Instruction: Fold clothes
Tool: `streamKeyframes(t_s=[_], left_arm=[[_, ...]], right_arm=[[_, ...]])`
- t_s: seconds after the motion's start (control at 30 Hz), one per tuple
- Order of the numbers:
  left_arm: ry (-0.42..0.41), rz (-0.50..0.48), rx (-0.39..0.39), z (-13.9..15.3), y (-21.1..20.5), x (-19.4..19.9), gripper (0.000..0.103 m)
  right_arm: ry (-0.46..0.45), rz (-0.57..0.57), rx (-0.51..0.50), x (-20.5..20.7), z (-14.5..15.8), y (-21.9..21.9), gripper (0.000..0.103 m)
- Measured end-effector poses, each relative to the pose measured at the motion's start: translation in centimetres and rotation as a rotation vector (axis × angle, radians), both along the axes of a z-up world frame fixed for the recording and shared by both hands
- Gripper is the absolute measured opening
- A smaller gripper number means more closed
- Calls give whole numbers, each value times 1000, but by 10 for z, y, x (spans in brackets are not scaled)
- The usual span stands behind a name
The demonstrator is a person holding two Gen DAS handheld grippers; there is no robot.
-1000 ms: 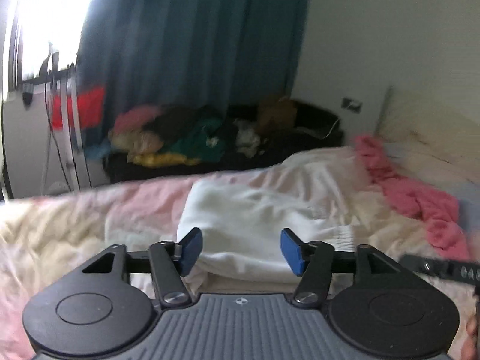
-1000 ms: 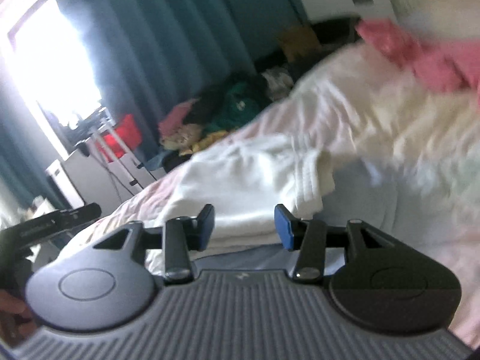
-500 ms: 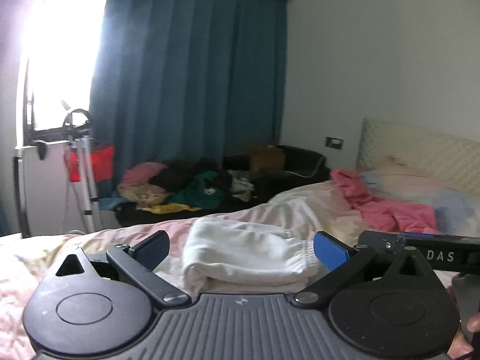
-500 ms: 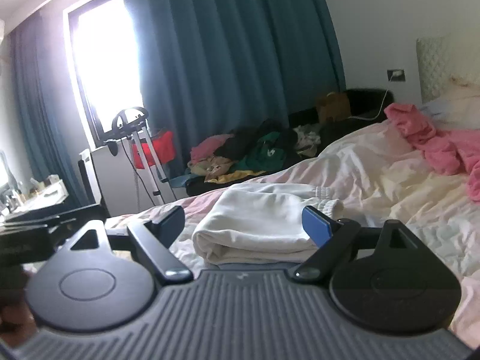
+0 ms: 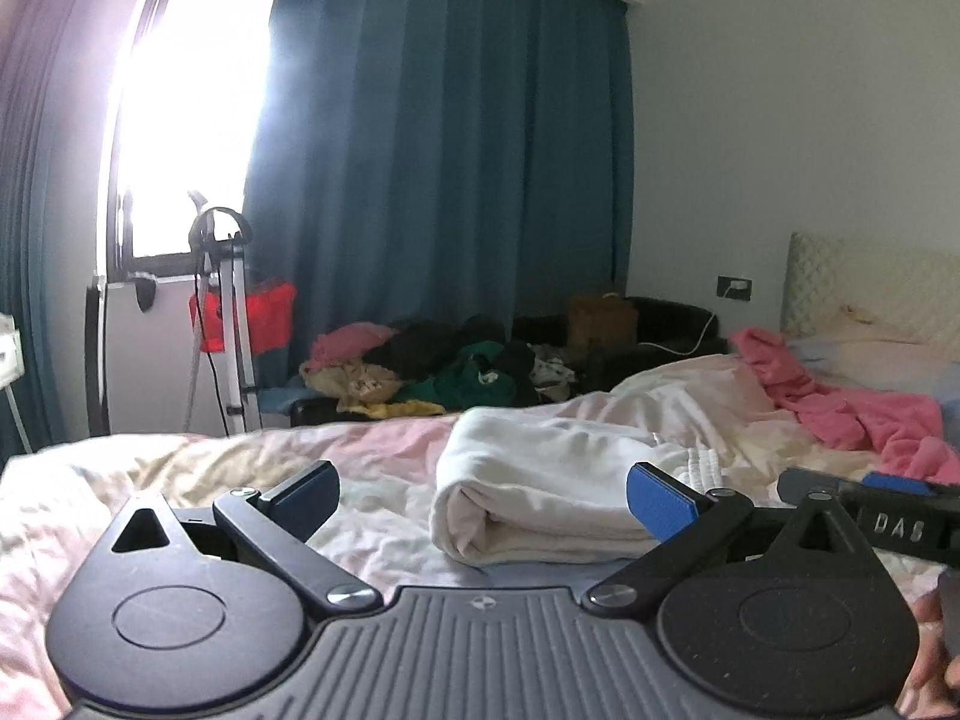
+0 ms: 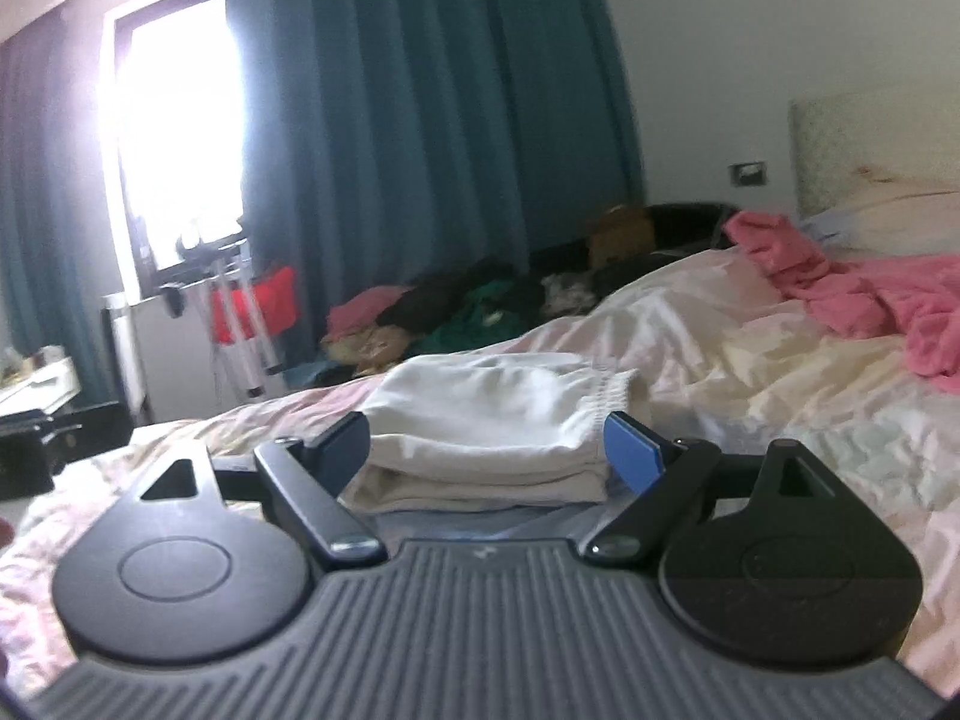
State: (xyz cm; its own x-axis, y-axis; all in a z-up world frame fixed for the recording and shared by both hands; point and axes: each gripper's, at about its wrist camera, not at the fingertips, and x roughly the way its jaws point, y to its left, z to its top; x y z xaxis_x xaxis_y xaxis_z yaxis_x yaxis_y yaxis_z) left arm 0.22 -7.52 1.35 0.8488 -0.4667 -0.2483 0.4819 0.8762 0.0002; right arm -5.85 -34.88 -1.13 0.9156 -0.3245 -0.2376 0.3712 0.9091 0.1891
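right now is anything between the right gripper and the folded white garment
Nothing visible. The right gripper is open and the folded white garment lies directly ahead of its fingertips on the bed cover. The pink clothing sits off to the right, out of the way.

Rumpled bed (image 5: 180, 468) bearing folded white garment (image 5: 540, 498), pink blanket (image 5: 852, 414).

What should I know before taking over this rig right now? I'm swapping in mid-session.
Left gripper: jaws open, holding nothing.
Right gripper: jaws open, holding nothing.
White garment: folded into a neat stack on the bed, just ahead of both grippers.
Done: the white piece looks finished.
Left: pink garment lies crumpled near the headboard, probably next; more clothes are piled beyond the bed.
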Motion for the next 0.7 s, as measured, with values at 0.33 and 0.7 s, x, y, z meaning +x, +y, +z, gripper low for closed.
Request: streamKeyframes(t_s=[0.33,0.7], left_arm=[[33,13,-4,-25,4,6,103],[57,21,-37,-27,14,3,103]], right_arm=[[78,12,-74,12,-20,20,86],[95,-9,-68,7,-20,21,86]])
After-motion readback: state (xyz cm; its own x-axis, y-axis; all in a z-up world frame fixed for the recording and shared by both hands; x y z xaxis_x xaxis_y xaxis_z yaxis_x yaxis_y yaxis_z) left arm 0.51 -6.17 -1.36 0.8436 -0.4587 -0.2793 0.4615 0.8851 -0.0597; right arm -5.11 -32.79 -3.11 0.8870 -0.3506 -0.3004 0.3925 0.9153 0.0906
